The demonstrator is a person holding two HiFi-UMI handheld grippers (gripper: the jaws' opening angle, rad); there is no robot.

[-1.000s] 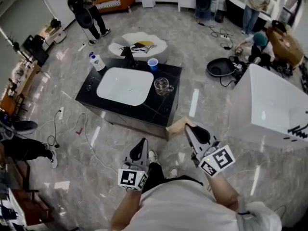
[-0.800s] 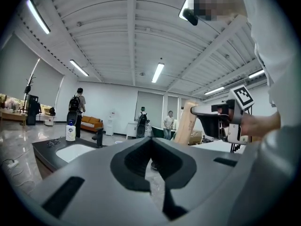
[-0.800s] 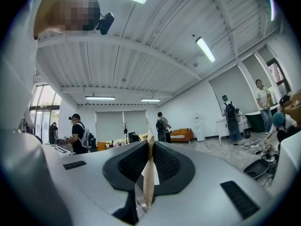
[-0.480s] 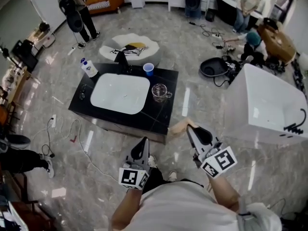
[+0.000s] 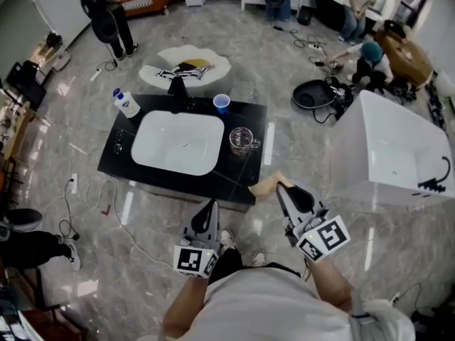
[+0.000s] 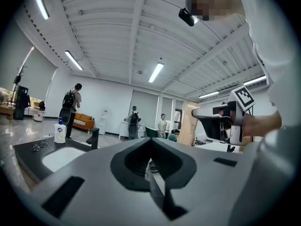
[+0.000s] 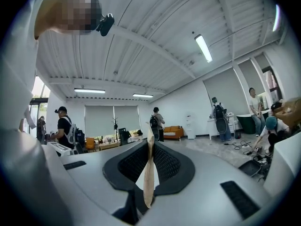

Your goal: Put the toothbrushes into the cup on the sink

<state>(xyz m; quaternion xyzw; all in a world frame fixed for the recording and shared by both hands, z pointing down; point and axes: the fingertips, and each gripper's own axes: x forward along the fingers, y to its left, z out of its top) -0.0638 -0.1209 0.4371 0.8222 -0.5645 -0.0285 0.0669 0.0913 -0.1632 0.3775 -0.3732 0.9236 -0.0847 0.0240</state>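
A: Two grippers, held over the grey marble floor (image 5: 142,275) just short of the black sink counter (image 5: 234,172). How do they stand?
B: On the left gripper (image 5: 211,206) the jaws are together, nothing seen between them. The right gripper (image 5: 281,187) is clamped on a thin tan flat piece (image 5: 264,187), edge-on in its own view, reaching toward the counter's near right corner.
A: Is it a toothbrush?
B: Cannot tell; it looks like paper or card.
A: And the cup?
B: A clear glass mug (image 5: 244,141) with a handle stands on the counter, just right of the white rectangular basin (image 5: 178,142). A small blue cup (image 5: 222,103) stands at the back edge, near the black tap (image 5: 178,91).
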